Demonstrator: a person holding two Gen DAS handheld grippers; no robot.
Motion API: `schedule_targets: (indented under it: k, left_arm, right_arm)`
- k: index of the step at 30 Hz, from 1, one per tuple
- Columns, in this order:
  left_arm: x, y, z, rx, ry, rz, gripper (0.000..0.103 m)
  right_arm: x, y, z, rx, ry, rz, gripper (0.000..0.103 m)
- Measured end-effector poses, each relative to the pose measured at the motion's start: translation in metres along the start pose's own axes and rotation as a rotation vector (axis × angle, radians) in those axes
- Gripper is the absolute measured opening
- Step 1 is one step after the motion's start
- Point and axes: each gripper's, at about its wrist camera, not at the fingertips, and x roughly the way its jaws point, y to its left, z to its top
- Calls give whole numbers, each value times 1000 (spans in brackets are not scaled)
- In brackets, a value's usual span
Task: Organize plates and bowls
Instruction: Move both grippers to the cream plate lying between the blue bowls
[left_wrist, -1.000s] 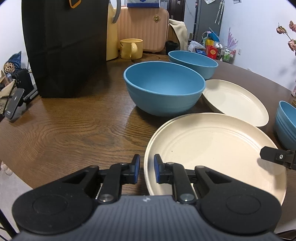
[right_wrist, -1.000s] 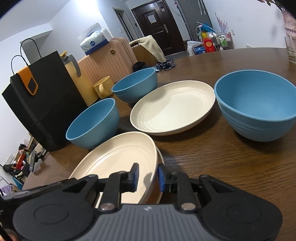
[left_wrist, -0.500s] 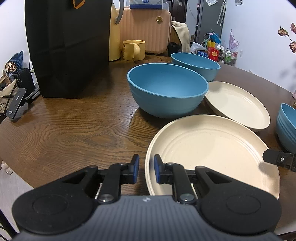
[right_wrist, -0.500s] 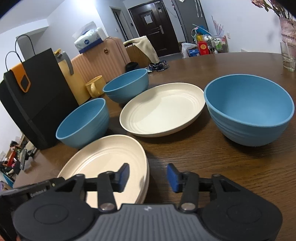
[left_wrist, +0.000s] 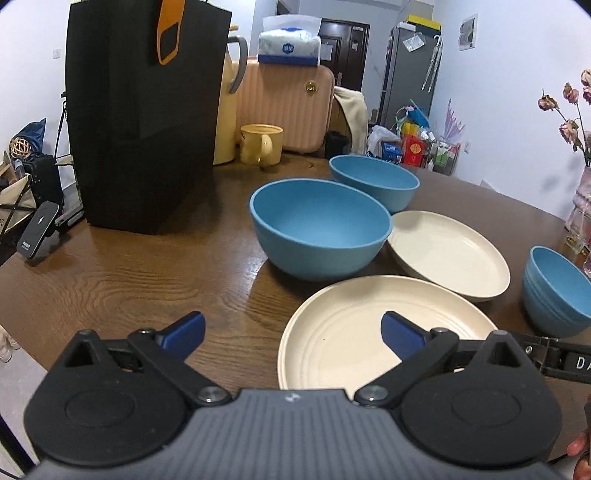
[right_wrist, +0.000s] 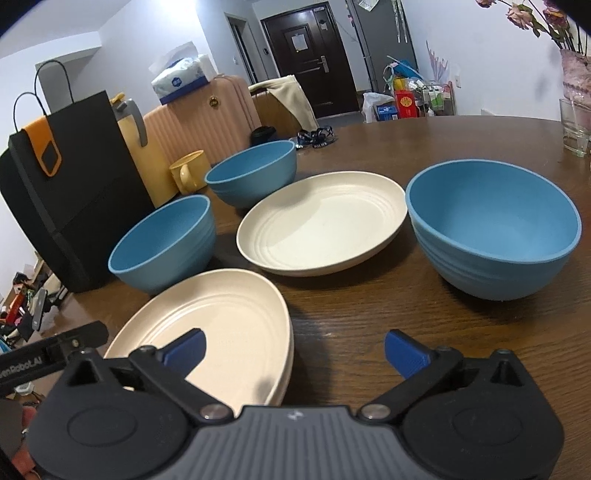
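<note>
A cream plate (left_wrist: 354, 332) (right_wrist: 218, 325) lies flat on the brown table nearest me; a second rim shows under its right edge in the right wrist view. My left gripper (left_wrist: 293, 332) is opening, wide apart over the plate's left rim, pads clear of it. My right gripper (right_wrist: 295, 350) is opening too, astride the plate's right rim without touching. Behind lie another cream plate (left_wrist: 447, 251) (right_wrist: 325, 225) and three blue bowls: one (left_wrist: 319, 229) (right_wrist: 162, 240), one farther back (left_wrist: 373, 181) (right_wrist: 255, 170), one to the right (left_wrist: 554, 291) (right_wrist: 495, 229).
A black paper bag (left_wrist: 144, 110) stands at the back left, with a yellow mug (left_wrist: 260, 144), a yellow jug and a pink suitcase behind. A glass vase (right_wrist: 576, 125) stands far right. A phone holder (left_wrist: 38, 229) sits off the table's left edge.
Both grippers have let go of the near plate's rim and spread wide. The plate, tilted before, now lies flat. The left gripper has risen a little.
</note>
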Motion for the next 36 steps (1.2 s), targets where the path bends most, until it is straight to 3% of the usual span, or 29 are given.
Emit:
schedule_targets:
  k: [17,27,36]
  left_arm:
    - [-12,-28,18,35,-39,-103,103]
    - [-5,-61,53,48,-34,-182,103]
    - [32,-99,88,15,72,-224,103]
  right_arm:
    - [-5,-22,18,54,-44,-11,103]
    - [-23,-35,77,30,-148,13,103]
    - [-3,-54,129,-12,-118,-12,103]
